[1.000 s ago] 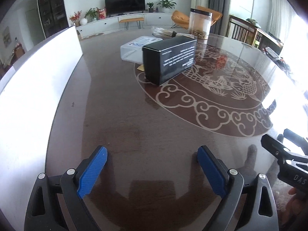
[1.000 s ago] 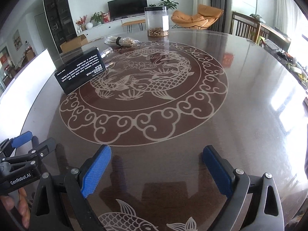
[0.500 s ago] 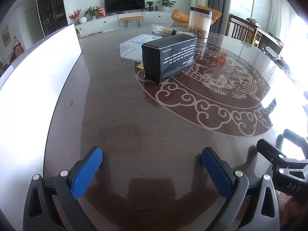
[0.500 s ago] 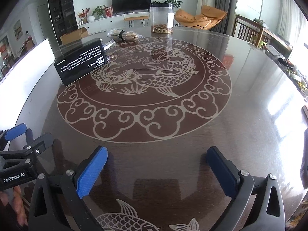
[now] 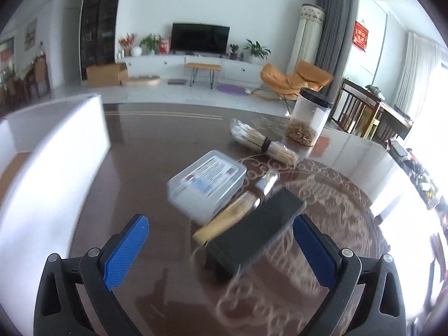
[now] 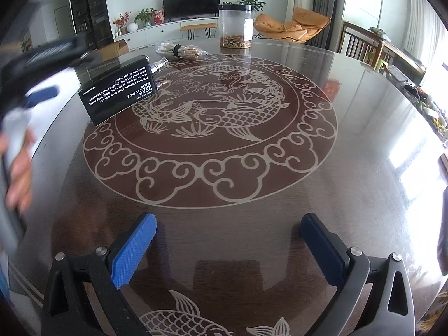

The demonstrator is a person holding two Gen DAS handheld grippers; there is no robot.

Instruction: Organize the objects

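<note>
A black box with white lettering (image 5: 254, 229) (image 6: 120, 89) lies on the dark round table (image 6: 364, 151). My left gripper (image 5: 219, 249) is open and hovers just before the box, which shows between its blue pads (image 5: 126, 249) untouched. Behind the box lie a clear plastic case (image 5: 207, 184), a flat yellow packet (image 5: 226, 221), a small shiny bottle (image 5: 267, 179) and a bundle of thin sticks (image 5: 263, 142). My right gripper (image 6: 228, 252) stands open over bare table, far from the objects. In the right wrist view the left gripper (image 6: 33, 89) is a blur, with a hand (image 6: 19, 173) on it.
A clear jar with a black lid (image 5: 308, 117) (image 6: 236, 28) stands at the far side of the table. A white panel (image 5: 50, 168) runs along the table's left edge. Chairs (image 6: 364, 47) stand beyond the right rim.
My left gripper has swept forward and upward to the black box, which now looks close between its fingers. Both jaws have widened slightly. The right gripper has stayed put.
</note>
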